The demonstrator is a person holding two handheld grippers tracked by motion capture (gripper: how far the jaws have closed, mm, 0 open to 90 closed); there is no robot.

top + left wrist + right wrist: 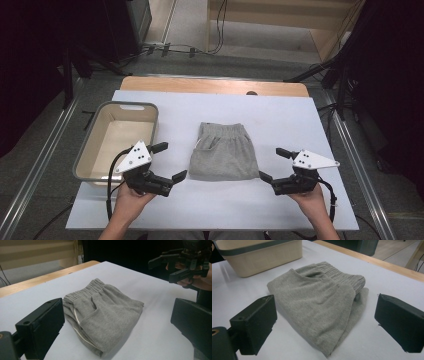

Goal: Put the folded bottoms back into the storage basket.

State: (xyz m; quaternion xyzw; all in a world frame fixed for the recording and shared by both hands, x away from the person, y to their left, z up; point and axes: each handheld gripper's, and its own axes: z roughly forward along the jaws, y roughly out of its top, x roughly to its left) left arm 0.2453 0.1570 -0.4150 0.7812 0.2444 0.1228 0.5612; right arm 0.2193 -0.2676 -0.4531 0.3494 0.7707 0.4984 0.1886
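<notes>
Folded grey shorts (223,152) on white surface (280,120), beige bin (100,125) left. Left tool (169,161), right tool (272,164) both released, flanking. Best: grip opposite edges evenly.

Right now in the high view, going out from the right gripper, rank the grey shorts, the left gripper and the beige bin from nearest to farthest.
From the right gripper, at the table's right:
1. Grey shorts, folded at the table's middle, just beside its jaws.
2. Left gripper, past the shorts on their left side.
3. Beige bin, at the table's far left edge, beyond the left gripper.
</notes>
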